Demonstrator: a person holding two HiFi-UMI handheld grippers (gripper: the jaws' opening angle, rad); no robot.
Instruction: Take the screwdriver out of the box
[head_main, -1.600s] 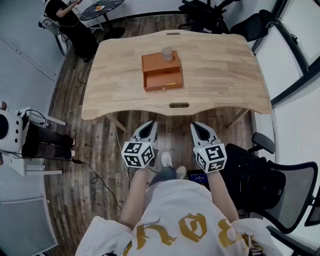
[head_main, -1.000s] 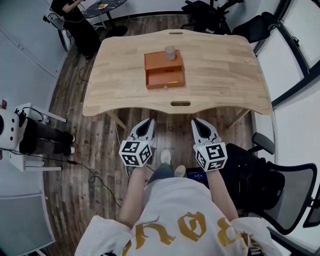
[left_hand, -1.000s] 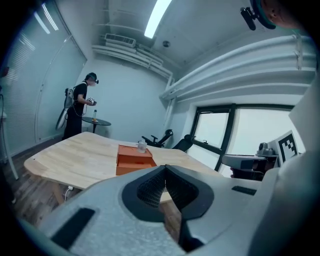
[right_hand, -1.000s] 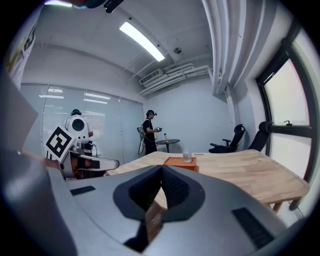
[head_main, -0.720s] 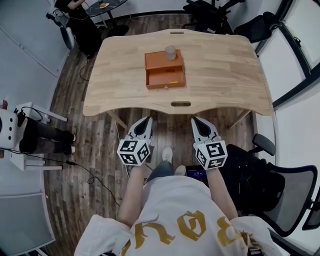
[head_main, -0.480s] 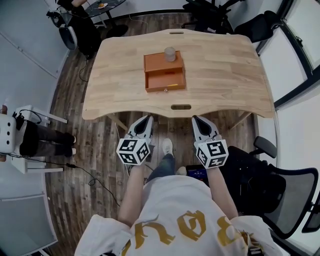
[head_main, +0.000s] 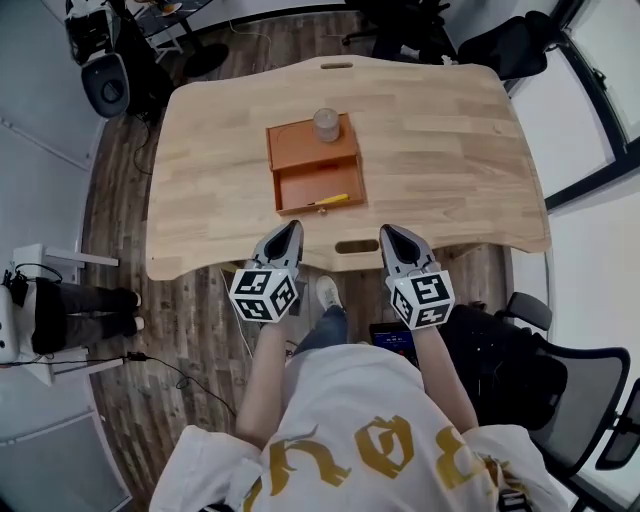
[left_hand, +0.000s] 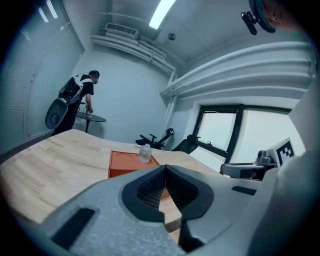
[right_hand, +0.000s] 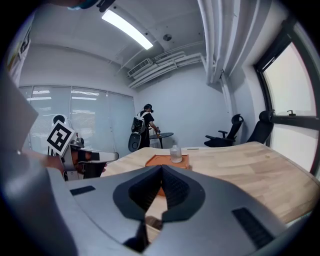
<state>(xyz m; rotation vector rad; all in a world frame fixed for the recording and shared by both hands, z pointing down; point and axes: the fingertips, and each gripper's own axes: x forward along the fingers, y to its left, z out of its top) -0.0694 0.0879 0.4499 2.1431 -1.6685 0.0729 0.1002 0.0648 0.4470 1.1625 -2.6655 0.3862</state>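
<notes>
Left gripper: jaws together, empty, at the near edge of the table.
Right gripper: also closed and empty, alongside the left.
Screwdriver: yellow, lying slanted in the open front compartment of the orange box.
Step in hand: the reach toward the box, by the look of it barely begun.
Doing it well: open one gripper's jaws before descending, straddle the handle crosswise, stay clear of the compartment wall, and leave the jar on the box alone.

place: probably office | evidence: swivel chairs, large wooden desk, window blinds
</notes>
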